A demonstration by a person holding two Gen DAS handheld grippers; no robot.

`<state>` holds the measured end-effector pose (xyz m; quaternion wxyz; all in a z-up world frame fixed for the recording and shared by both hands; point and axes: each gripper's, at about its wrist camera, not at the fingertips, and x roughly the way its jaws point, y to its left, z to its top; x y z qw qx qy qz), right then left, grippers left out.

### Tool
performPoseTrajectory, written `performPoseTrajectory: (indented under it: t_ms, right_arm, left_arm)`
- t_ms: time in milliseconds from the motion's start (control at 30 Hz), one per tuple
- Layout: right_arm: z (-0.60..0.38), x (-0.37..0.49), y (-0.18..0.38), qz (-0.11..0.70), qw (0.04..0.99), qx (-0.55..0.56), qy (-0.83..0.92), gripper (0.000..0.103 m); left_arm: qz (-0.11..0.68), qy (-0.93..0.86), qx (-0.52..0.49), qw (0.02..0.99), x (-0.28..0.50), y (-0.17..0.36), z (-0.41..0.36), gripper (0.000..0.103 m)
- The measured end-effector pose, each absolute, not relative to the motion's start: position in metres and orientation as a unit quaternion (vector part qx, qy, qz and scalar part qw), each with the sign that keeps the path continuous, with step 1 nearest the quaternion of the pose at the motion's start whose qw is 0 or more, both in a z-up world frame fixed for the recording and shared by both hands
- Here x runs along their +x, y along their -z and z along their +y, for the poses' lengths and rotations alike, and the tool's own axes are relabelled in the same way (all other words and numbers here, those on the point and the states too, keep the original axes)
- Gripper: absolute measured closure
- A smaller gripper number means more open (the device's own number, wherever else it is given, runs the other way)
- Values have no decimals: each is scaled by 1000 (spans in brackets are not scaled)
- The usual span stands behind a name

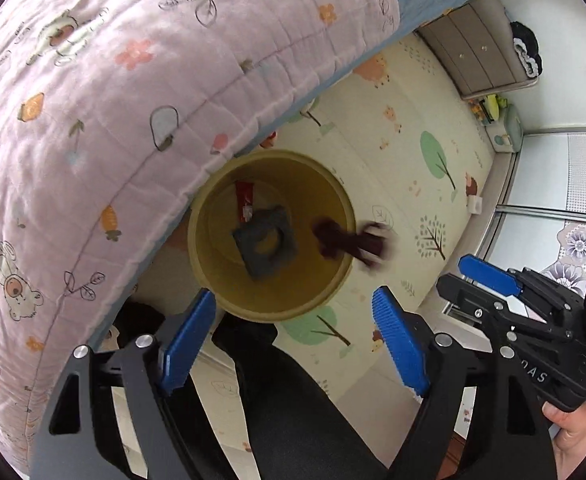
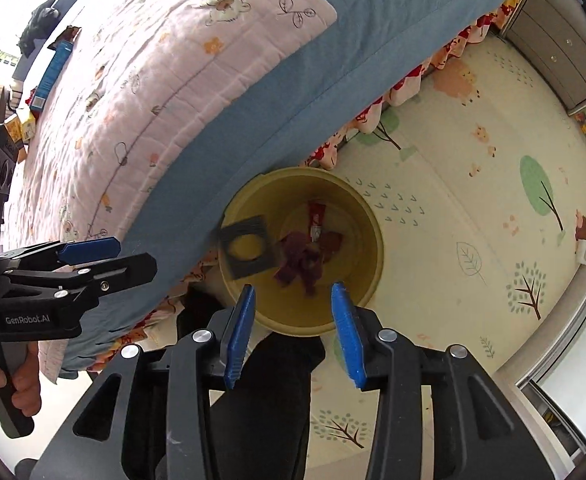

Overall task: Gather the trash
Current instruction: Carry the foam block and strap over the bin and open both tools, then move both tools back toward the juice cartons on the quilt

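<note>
A yellow bin [image 1: 213,264] stands on the play mat beside the bed; it also shows in the right wrist view [image 2: 373,240]. A grey square piece with a round hole [image 1: 267,240] [image 2: 245,250] and a dark crumpled wrapper [image 1: 349,242] [image 2: 299,264] appear blurred in the air over the bin's mouth. A red wrapper [image 1: 244,196] [image 2: 316,214] lies inside the bin. My left gripper [image 1: 293,344] is open and empty above the bin. My right gripper [image 2: 291,334] is open and empty above the bin; it also shows in the left wrist view [image 1: 473,276].
A bed with a pink quilt [image 1: 133,80] overhangs the bin on the left. A blue box [image 2: 53,70] and small packets [image 2: 21,128] lie on the bed. A grey drawer unit [image 1: 477,52] stands at the far wall. The person's dark-trousered legs [image 2: 269,400] are below the grippers.
</note>
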<state>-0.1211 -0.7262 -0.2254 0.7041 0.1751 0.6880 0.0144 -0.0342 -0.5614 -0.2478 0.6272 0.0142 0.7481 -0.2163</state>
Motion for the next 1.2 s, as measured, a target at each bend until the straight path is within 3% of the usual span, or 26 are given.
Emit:
performPoseTrajectory:
  t_ms: [333, 667, 1200]
  right_arm:
    - [-737, -121, 218, 686, 701, 198, -2, 64]
    - [-705, -92, 179, 668, 721, 184, -21, 64]
    - [-518, 20, 94, 621, 759, 136, -138, 64]
  left_arm:
    - [744, 213, 14, 633, -35, 238, -551, 23]
    - [711, 217, -22, 669, -16, 188, -514, 23]
    - [650, 139, -88, 742, 35, 107, -319, 23]
